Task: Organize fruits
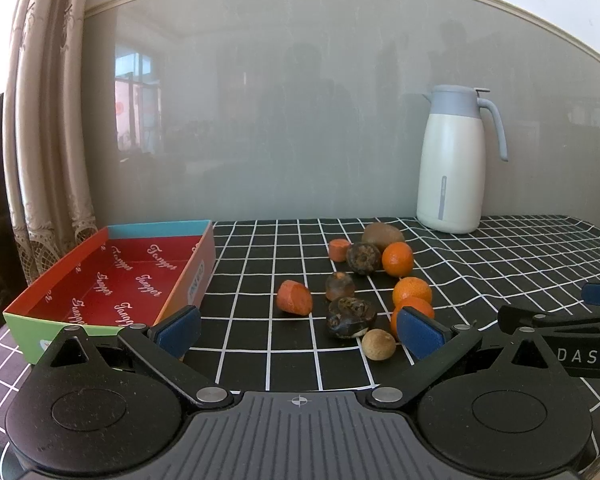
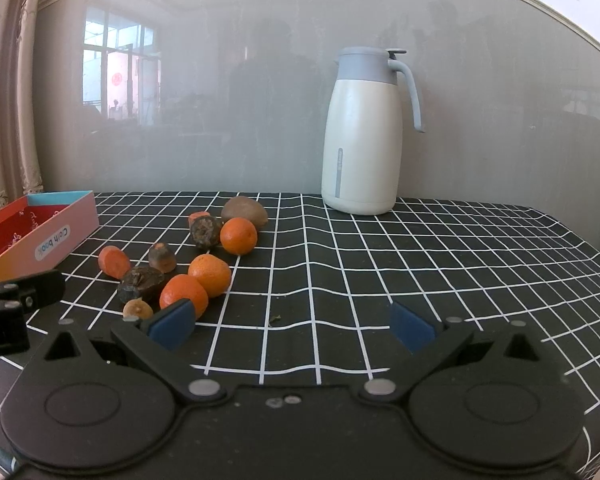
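A pile of fruit lies on the checked cloth: three oranges (image 1: 397,258) (image 2: 238,235), a kiwi (image 1: 382,235) (image 2: 244,209), two carrot pieces (image 1: 294,297) (image 2: 114,261), several dark water chestnuts (image 1: 351,317) (image 2: 140,283) and a small tan round fruit (image 1: 378,344). An open red box (image 1: 112,280) (image 2: 40,232) sits at the left and holds nothing I can see. My left gripper (image 1: 298,330) is open, low in front of the pile. My right gripper (image 2: 292,326) is open to the right of the pile, its left finger (image 2: 172,324) close to the nearest orange (image 2: 183,295).
A white and grey thermos jug (image 1: 452,168) (image 2: 362,136) stands at the back by the glossy wall. A curtain (image 1: 48,120) hangs at the left. The right gripper shows at the right edge of the left wrist view (image 1: 560,320).
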Demonstrator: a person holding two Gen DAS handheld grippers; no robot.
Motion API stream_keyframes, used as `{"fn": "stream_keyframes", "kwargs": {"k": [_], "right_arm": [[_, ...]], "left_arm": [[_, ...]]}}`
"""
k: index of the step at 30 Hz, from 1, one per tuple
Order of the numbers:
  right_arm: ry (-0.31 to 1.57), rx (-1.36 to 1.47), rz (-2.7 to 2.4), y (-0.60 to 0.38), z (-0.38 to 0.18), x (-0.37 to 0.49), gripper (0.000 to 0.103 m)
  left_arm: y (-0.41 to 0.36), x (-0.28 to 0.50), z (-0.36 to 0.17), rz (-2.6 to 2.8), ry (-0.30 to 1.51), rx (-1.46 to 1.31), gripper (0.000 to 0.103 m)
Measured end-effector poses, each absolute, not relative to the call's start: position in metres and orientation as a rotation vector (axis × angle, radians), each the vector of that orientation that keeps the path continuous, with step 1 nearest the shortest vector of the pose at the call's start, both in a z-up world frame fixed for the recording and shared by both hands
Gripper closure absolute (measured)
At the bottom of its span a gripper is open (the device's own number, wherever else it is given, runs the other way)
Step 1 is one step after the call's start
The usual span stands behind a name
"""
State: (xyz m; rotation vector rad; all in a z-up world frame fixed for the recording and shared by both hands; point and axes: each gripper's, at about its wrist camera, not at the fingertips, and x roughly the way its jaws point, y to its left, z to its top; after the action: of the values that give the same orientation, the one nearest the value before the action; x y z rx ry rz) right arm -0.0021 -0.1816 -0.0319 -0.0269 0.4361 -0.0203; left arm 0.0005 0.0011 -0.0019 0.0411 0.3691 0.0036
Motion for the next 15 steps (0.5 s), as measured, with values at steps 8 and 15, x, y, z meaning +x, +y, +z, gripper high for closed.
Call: {"fn": "stream_keyframes", "kwargs": {"k": [8, 15], "right_arm": [[0.436, -0.027, -0.020, -0.1798, -0.0327, -0.0016, 0.000], [0.437, -0.026, -0.020, -0.1796, -0.0339, -0.0007, 0.000]], "left_arm": [[0.0017, -0.0001, -0.0020, 0.003, 0.367, 0.040, 0.000], [0.0023, -0.0001, -0.0021, 0.003, 0.367, 0.040, 0.000]]}}
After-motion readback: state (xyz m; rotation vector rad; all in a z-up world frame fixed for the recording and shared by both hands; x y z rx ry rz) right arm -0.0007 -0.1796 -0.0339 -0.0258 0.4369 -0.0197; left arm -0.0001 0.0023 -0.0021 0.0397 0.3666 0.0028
